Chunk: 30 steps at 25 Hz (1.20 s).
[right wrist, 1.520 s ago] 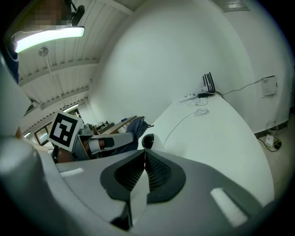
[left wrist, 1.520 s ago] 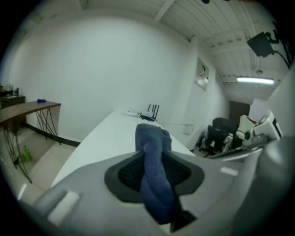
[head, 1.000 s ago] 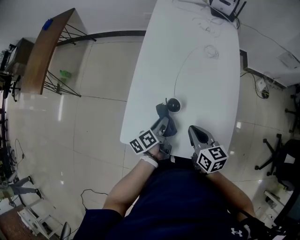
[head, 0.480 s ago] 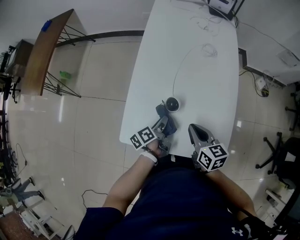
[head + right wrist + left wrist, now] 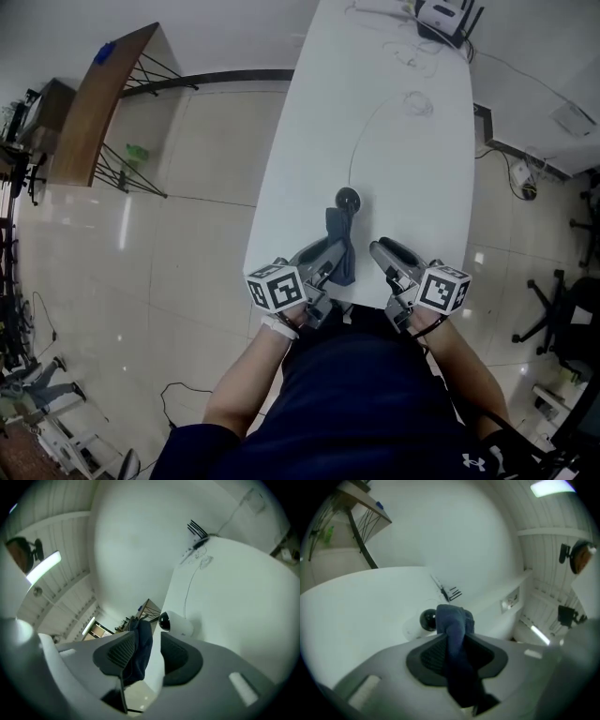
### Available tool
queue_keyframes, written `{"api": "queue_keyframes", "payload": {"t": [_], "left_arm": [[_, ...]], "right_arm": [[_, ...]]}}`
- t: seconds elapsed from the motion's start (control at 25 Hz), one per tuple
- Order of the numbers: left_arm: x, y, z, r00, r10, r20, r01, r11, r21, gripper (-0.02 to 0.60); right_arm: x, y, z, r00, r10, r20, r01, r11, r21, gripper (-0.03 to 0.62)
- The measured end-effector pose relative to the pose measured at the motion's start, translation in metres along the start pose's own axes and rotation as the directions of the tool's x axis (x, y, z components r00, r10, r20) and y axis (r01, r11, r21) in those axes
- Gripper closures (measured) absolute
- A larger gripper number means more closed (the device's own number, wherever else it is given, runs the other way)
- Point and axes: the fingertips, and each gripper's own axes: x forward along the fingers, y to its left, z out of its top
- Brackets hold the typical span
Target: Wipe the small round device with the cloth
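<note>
Cloth (image 5: 452, 620) clamped in left gripper (image 5: 454, 641) | right gripper (image 5: 151, 641) jaws just opening, empty

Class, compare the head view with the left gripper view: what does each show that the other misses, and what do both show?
Only the head view: the person's forearm and an office chair out on the floor. Only the left gripper view: a ceiling light and, close up, the left gripper pinching the blue cloth between its pads. Both: that cloth, the small round device just beyond it, and the white table.
</note>
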Motion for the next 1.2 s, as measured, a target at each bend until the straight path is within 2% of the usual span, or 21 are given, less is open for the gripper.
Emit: {"api": "queue_keyframes", "payload": {"t": [0.04,0.16,0.24,0.36,0.4,0.48,0.68,0.76,0.8,0.92,1.08,1.2], "left_arm": [[0.0,-0.011,0.002,0.998,-0.057,0.003,0.057,0.998,-0.022,0.465],[0.0,-0.041,0.008,0.98,-0.197,0.007,0.196,0.977,-0.086,0.465],[-0.003,-0.057,0.009,0.965,-0.261,0.003,0.259,0.959,-0.116,0.465],[-0.008,-0.071,0.007,0.94,-0.34,0.024,0.339,0.925,-0.171,0.465],[-0.008,-0.072,0.005,0.937,-0.348,0.025,0.346,0.921,-0.18,0.465],[-0.009,-0.071,0.0,0.941,-0.337,0.007,0.333,0.926,-0.177,0.465],[-0.006,-0.067,-0.002,0.955,-0.297,-0.002,0.292,0.942,-0.164,0.466],[-0.007,-0.066,0.0,0.956,-0.294,0.013,0.292,0.942,-0.168,0.435],[-0.008,-0.067,0.0,0.956,-0.294,0.014,0.292,0.942,-0.165,0.426],[-0.006,-0.066,-0.002,0.96,-0.279,-0.006,0.277,0.954,-0.119,0.413],[-0.005,-0.066,-0.006,0.957,-0.286,-0.036,0.284,0.957,-0.057,0.467],[-0.008,-0.073,-0.005,0.946,-0.318,-0.069,0.315,0.948,-0.042,0.481]], "right_arm": [[0.003,0.005,0.0,0.999,0.043,0.003,-0.043,0.997,0.058,0.388],[0.009,0.028,0.0,0.98,0.2,0.025,-0.201,0.96,0.197,0.342],[0.009,0.046,-0.002,0.958,0.285,0.041,-0.286,0.924,0.252,0.326],[0.009,0.063,-0.005,0.931,0.361,0.057,-0.361,0.884,0.297,0.291],[0.009,0.066,-0.006,0.926,0.372,0.056,-0.371,0.877,0.304,0.29],[0.01,0.066,-0.011,0.928,0.369,0.042,-0.364,0.879,0.307,0.292],[0.007,0.053,-0.012,0.943,0.327,0.069,-0.331,0.888,0.318,0.413],[0.005,0.048,-0.011,0.947,0.312,0.082,-0.322,0.892,0.317,0.502],[0.005,0.046,-0.01,0.949,0.306,0.082,-0.316,0.897,0.31,0.511],[0.004,0.04,-0.008,0.954,0.288,0.084,-0.3,0.904,0.305,0.514],[0.004,0.038,-0.005,0.951,0.291,0.106,-0.31,0.891,0.332,0.5],[0.006,0.047,-0.006,0.941,0.328,0.085,-0.338,0.884,0.322,0.415]]}}
